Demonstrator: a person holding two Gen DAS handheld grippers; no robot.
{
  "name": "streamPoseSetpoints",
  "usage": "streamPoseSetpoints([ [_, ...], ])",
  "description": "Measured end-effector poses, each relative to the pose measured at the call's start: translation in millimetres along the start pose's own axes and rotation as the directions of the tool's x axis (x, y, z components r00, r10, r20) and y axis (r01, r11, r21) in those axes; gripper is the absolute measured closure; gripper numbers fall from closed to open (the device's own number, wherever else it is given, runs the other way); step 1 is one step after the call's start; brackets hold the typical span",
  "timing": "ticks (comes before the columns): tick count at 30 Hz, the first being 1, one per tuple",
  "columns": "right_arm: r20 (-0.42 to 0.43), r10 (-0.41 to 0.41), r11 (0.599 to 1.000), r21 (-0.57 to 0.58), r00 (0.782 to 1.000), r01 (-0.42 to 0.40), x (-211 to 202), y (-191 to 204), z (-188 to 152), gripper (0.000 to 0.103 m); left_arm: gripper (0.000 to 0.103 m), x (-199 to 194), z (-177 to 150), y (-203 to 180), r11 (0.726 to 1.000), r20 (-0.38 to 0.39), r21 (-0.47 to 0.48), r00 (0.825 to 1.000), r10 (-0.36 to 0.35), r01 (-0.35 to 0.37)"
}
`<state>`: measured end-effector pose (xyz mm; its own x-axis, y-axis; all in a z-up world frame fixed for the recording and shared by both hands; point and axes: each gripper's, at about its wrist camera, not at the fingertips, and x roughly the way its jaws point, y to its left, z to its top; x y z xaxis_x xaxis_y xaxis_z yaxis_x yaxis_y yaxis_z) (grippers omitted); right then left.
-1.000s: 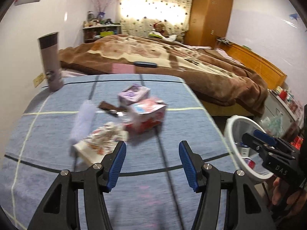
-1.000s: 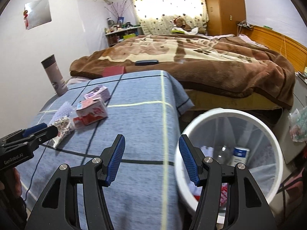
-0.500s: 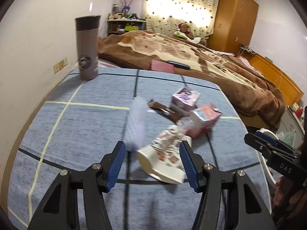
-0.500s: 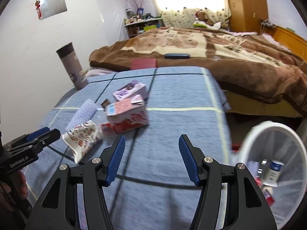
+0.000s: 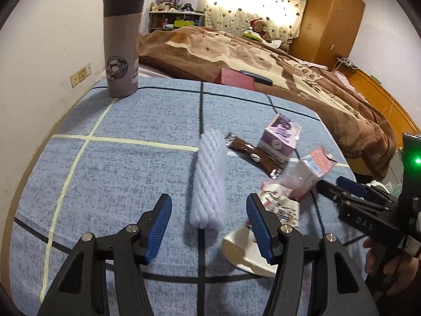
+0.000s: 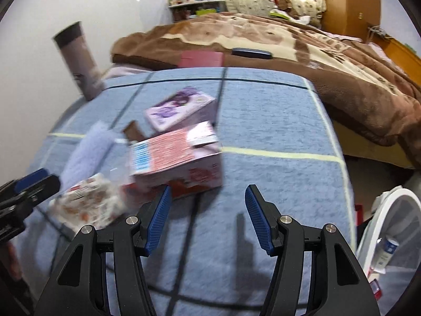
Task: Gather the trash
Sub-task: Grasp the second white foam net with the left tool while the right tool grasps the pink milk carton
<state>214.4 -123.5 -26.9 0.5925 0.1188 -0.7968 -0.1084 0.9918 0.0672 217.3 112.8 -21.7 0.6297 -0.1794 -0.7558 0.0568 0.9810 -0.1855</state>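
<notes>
A: Why are both our claws spread and empty?

B: We're lining up. Our left gripper (image 5: 209, 217) frames the white ribbed foam sleeve (image 5: 209, 181); our right gripper (image 6: 208, 217) faces the pink cardboard carton (image 6: 179, 158).

A: And further off?

B: The purple box (image 6: 181, 108), beside the white mesh bin (image 6: 394, 237).
</notes>
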Motion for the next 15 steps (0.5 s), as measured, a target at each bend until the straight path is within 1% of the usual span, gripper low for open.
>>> streamPoseSetpoints([
  [5,-0.007,-0.05,0.999,0.019,0.999,0.05,8.7,-11.4,11.9,0.043,0.042,10.2,4.9,1.8,1.0,-0.016,0.001,1.0,-0.005,0.005],
  [7,0.002,-0.055,0.998,0.026,0.998,0.055,11.5,-13.4,17.4,0.043,0.042,13.9,6.2,2.8,1.0,-0.023,-0.003,1.0,-0.006,0.006],
  [10,0.026,-0.039,0.998,0.04,0.999,0.038,14.6,-14.2,25.8,0.043,0.042,19.1,7.3,4.2,1.0,-0.035,-0.005,0.999,-0.004,0.004],
  [13,0.046,0.014,0.998,0.067,0.999,-0.017,15.2,-12.6,31.2,0.043,0.042,21.6,7.8,2.8,1.0,-0.044,-0.002,0.999,-0.01,0.01],
  [15,0.06,0.013,0.996,0.09,0.998,-0.019,12.8,-13.4,30.3,0.043,0.042,23.4,10.3,2.9,1.0,-0.043,-0.004,0.999,-0.015,0.014],
])
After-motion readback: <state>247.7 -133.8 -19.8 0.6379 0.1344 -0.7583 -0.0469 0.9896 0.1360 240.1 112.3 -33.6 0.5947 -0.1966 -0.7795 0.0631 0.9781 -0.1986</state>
